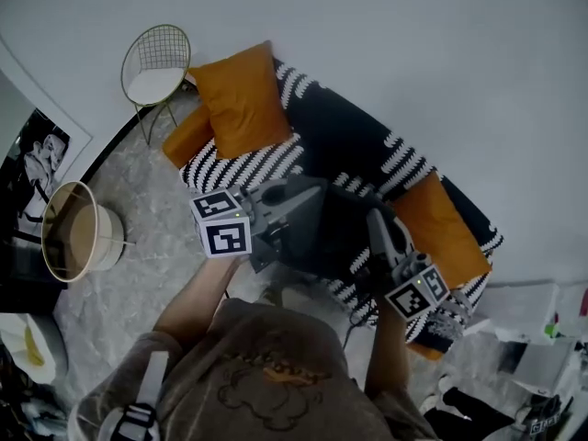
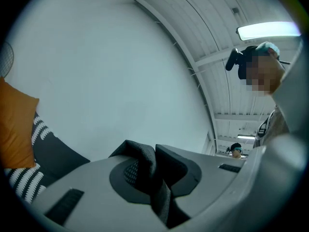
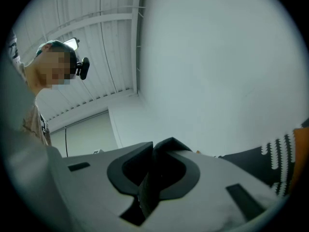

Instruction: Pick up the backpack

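Fingers (image 2: 181, 167) of the left gripper (image 2: 150, 152) are pressed almost together on a dark woven fabric strap (image 2: 155, 197). Those of the right gripper (image 3: 153, 151) are likewise clamped on a second dark strap (image 3: 145, 192). The black fabric backpack (image 1: 333, 232) is held between both grippers, over the black sofa with a white-striped throw (image 1: 248, 165), just beside an orange square cushion (image 1: 441, 228).

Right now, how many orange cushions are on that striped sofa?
3. A big cushion at the sofa's left end, a smaller one tucked below it, a third at the right end. An orange sliver by the right tongs may be a fourth.
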`<action>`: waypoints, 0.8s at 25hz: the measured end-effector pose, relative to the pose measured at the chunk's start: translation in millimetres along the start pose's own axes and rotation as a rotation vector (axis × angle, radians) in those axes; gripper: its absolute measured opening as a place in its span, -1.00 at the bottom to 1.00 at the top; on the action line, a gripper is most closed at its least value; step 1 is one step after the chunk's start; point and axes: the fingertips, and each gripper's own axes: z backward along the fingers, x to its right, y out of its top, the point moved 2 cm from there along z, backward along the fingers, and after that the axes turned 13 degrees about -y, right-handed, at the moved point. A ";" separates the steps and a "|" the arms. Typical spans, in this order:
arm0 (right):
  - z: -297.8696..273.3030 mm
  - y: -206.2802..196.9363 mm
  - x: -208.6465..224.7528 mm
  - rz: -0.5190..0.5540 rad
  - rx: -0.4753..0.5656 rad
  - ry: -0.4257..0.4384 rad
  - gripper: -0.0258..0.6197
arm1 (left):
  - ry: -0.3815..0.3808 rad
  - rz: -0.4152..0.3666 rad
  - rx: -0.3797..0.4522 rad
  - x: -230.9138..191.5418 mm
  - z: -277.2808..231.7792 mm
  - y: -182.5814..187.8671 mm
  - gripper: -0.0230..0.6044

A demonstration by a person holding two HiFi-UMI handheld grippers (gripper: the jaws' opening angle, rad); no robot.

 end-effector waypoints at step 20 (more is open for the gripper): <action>115.2 -51.2 -86.8 0.005 -0.017 -0.013 -0.82 | 0.028 -0.045 -0.031 120.2 60.9 -56.3 -0.82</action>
